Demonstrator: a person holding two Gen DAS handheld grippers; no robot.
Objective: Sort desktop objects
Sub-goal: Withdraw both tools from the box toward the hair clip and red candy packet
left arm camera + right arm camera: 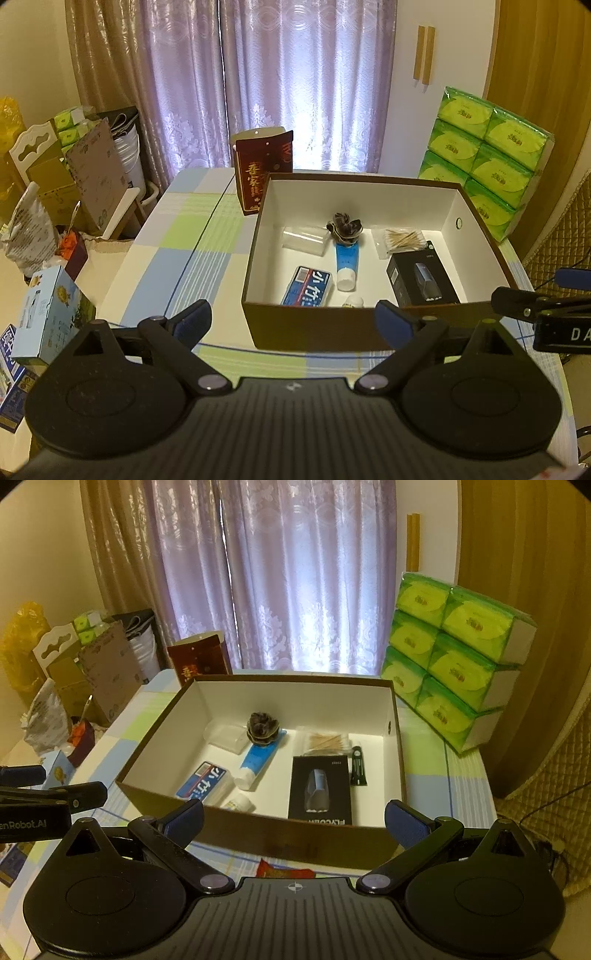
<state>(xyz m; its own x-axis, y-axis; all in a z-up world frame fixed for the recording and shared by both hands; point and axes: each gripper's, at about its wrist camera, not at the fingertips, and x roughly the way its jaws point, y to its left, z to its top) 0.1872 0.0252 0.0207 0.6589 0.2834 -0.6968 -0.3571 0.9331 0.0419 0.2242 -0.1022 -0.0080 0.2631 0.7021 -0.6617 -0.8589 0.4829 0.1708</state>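
Right wrist view shows the right gripper [294, 821] with its jaws spread wide and nothing between them, hovering just short of the near wall of the brown storage box [258, 840]. Directly ahead of the claw, inside the box, lie a black product carton [320, 790], a blue-and-white tube [258, 762], a blue pack [202, 781], a small white bottle [238, 803], a bag of cotton swabs [325, 743], a dark hair scrunchie [262, 728], a clear plastic case [226, 737] and a thin dark green item [357, 766]. They lie flat and apart on the white floor, probably dropped in one by one. Just beneath the claw, on the checked tablecloth [432, 771], a red packet [284, 869] peeks out; it looks like the one item not yet boxed, though most of it is hidden.

From the left wrist view, the left gripper [293, 320] is likewise wide and empty, facing the box's near left corner. A dark red carton [260, 177] stands beyond it, behind the box, and green tissue packs [484, 158] are stacked far to its right, seemingly not part of the sorting.
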